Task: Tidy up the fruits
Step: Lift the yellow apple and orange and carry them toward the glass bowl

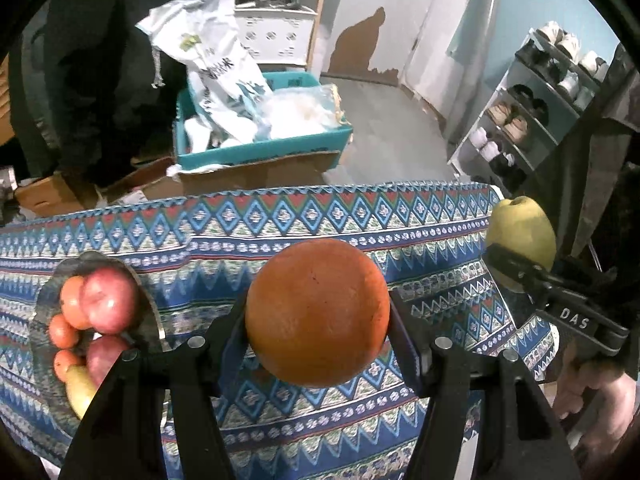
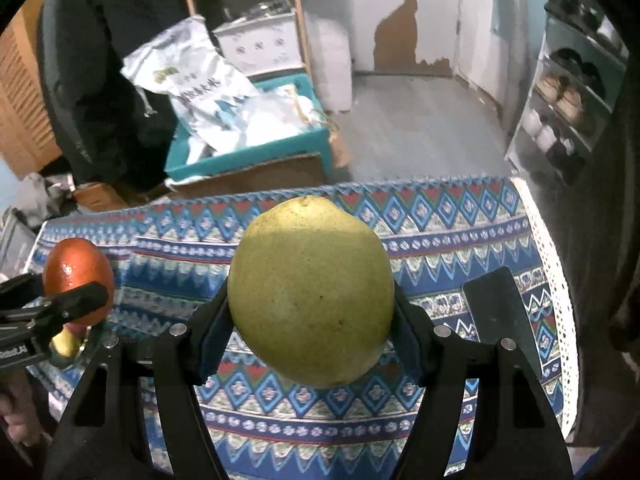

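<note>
Heaped on a plate at far left – apples and small oranges. Left gripper clamped on an orange, held clear above the desk. Right gripper – jaws pinching a pear on both flanks, likewise aloft.

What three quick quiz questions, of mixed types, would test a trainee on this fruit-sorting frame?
1. Which fruit does the left gripper hold?
2. True or false: the right gripper is empty.
3. Where does the tray of fruit sit in the left wrist view? A) left side of the patterned cloth B) right side C) on the floor

Key
1. The orange.
2. False; it is clamped on the green pear.
3. A.
</note>
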A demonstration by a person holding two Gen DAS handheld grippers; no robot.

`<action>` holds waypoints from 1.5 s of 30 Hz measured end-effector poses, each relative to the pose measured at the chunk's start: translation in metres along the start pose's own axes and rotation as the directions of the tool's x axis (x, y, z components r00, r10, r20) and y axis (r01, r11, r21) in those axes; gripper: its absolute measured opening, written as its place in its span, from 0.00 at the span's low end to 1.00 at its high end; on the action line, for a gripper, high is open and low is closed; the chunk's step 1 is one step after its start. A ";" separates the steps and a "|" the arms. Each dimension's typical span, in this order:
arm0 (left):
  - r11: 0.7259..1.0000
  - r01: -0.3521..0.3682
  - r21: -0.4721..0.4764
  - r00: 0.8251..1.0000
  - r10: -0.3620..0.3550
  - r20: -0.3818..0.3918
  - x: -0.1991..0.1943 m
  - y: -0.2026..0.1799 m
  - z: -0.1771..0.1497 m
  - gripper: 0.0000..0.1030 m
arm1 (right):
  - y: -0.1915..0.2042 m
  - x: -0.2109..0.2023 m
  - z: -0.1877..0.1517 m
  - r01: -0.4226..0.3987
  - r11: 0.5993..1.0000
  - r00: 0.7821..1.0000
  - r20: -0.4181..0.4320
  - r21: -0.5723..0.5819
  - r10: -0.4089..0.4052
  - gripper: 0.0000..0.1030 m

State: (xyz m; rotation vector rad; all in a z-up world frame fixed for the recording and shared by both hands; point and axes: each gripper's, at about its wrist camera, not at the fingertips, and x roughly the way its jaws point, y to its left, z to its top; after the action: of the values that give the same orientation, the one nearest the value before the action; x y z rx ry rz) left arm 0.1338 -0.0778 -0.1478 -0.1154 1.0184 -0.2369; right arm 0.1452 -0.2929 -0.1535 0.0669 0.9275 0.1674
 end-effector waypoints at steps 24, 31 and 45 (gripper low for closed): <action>0.995 -0.036 -0.093 0.995 0.044 0.085 -0.084 0.078 -0.036 0.63 | 0.116 -0.052 0.014 -0.158 0.972 0.982 0.072 -0.176 0.173 0.68; 0.988 -0.057 -0.143 0.994 0.069 0.082 -0.091 0.108 -0.048 0.63 | 0.147 -0.049 0.013 -0.192 0.958 0.977 0.051 -0.212 0.207 0.68; 0.964 -0.099 -0.247 0.991 0.119 0.066 -0.094 0.171 -0.064 0.63 | 0.212 -0.012 0.007 -0.273 0.926 0.962 -0.048 -0.262 0.270 0.68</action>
State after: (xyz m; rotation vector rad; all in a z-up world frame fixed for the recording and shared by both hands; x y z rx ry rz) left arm 0.0564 0.1122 -0.1378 -0.2882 0.9677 -0.0059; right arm 0.1197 -0.0861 -0.1122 -0.0555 0.8965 0.5498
